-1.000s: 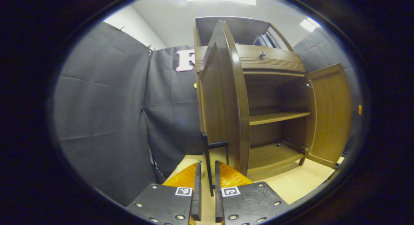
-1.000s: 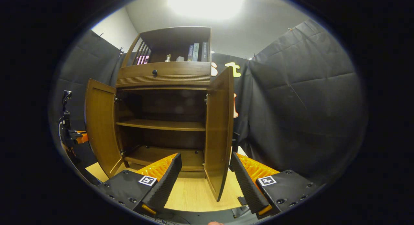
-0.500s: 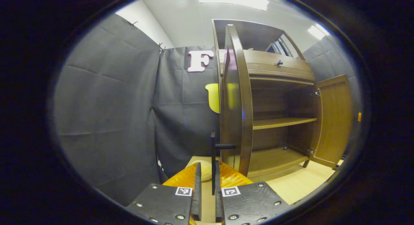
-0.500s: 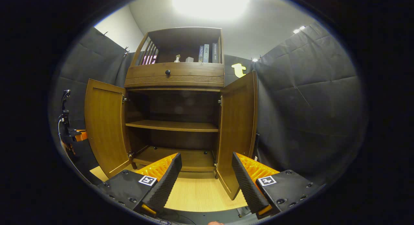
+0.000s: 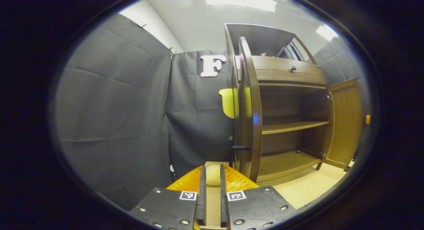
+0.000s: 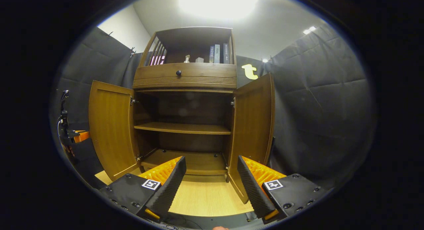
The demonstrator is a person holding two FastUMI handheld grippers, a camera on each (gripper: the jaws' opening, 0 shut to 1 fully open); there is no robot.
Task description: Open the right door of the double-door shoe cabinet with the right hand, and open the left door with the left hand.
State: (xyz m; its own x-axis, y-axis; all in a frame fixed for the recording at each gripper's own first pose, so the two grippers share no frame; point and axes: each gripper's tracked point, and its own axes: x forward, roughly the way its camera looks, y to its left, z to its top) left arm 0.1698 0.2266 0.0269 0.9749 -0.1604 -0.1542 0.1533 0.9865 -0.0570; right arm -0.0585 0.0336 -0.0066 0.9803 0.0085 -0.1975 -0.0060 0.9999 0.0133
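The brown double-door shoe cabinet (image 6: 185, 79) stands with both doors swung out. In the right gripper view the left door (image 6: 111, 130) and the right door (image 6: 253, 130) flank two bare inner shelves. My right gripper (image 6: 212, 178) is open wide, a short way in front of the cabinet, touching neither door. In the left gripper view the left door (image 5: 248, 107) is seen edge-on, with its dark handle (image 5: 240, 147) sticking out to the left. My left gripper (image 5: 212, 172) sits below and in front of that handle, its fingers nearly together with nothing between them.
A drawer with a dark knob (image 6: 178, 72) sits above the doors, and books (image 6: 218, 53) stand on the top shelf. Pale wooden floor (image 6: 205, 197) lies before the cabinet. Black cloth walls close in on both sides. Black-and-orange gear with cables (image 6: 68, 134) is beyond the left door.
The left door swung further open and its handle slipped out from between my left fingers. The right door also swung wider. My right gripper stayed open.
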